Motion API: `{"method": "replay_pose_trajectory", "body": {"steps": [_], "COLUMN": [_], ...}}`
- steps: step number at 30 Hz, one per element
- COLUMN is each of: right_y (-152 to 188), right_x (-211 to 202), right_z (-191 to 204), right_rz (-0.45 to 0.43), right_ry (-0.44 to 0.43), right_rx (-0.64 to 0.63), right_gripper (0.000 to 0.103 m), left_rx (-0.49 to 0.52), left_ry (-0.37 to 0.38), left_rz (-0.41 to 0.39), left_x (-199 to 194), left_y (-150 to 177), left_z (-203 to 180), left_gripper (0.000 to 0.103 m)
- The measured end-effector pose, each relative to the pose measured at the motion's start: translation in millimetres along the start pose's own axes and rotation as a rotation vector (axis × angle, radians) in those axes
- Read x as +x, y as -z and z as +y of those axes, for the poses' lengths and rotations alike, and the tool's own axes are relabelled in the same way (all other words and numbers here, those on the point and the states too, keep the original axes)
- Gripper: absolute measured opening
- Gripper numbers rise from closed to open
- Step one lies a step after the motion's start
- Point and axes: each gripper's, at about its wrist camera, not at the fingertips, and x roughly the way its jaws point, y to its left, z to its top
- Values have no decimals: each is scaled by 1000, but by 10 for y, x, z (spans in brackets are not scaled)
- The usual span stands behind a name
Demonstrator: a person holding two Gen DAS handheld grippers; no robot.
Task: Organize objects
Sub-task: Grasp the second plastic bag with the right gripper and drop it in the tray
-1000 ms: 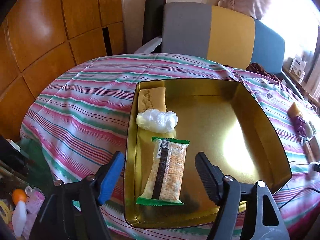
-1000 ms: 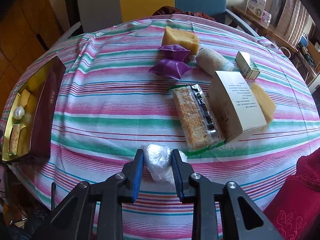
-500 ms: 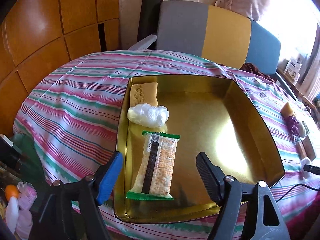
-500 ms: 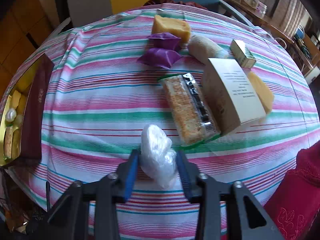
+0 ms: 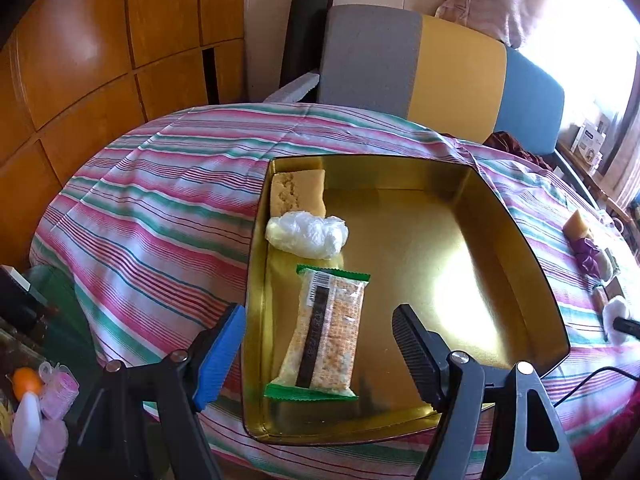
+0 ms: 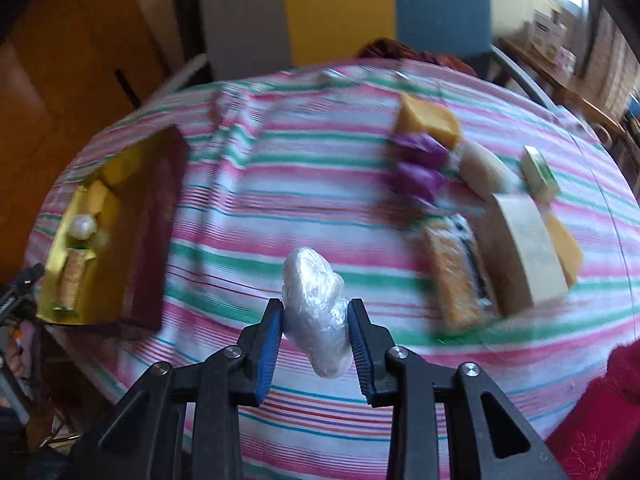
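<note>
The right claw (image 6: 316, 336) is clamped on a plastic-wrapped white bundle (image 6: 318, 312), both blue pads (image 6: 269, 342) pressing its sides, and holds it clear of the striped tablecloth (image 6: 288, 184) on the worktop. Beyond that claw and to its right lie the unsorted items, blurred in this view: a packet of crackers (image 6: 456, 276) touching a tan carton (image 6: 524, 256), two purple wrapped pieces (image 6: 418, 164), a yellow block (image 6: 430, 120), a pale roll (image 6: 482, 166) and a small green-and-cream box (image 6: 540, 174). Far to its left sits the gold tin (image 6: 132, 236) with its dark red outer wall.

The left claw (image 5: 316, 344) stands open and empty over the near end of the same gold tin (image 5: 500, 248), its blue pad (image 5: 222, 356) outside the tin's left wall and its black pad (image 5: 416, 356) over the tin floor. Directly between and just ahead of the pads lies a cracker packet (image 5: 324, 336) with green ends; farther ahead are a second plastic-wrapped bundle (image 5: 306, 234) and, touching it, a beige cake slab (image 5: 298, 194) in the tin's far left corner. A grey, yellow and blue chair back (image 5: 440, 68) stands beyond the worktop.
</note>
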Motion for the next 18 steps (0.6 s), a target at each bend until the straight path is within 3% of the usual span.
{"method": "replay_pose_trajectory", "body": {"steps": [6, 10, 18], "right_y": [-243, -315, -84], "right_x": [8, 232, 843], "right_z": [808, 1471, 2524], "right_rz": [-31, 10, 166], "right_ry": [-186, -297, -370], "right_rx": [-135, -236, -392], "right_gripper": [33, 33, 35], "left_rx": [-31, -54, -123], "left_ry": [-24, -48, -82], "left_rz": [-8, -21, -52], "left_x": [-38, -86, -150], "left_y": [14, 21, 30], "left_z": [167, 309, 595], "left_gripper": [77, 82, 86]}}
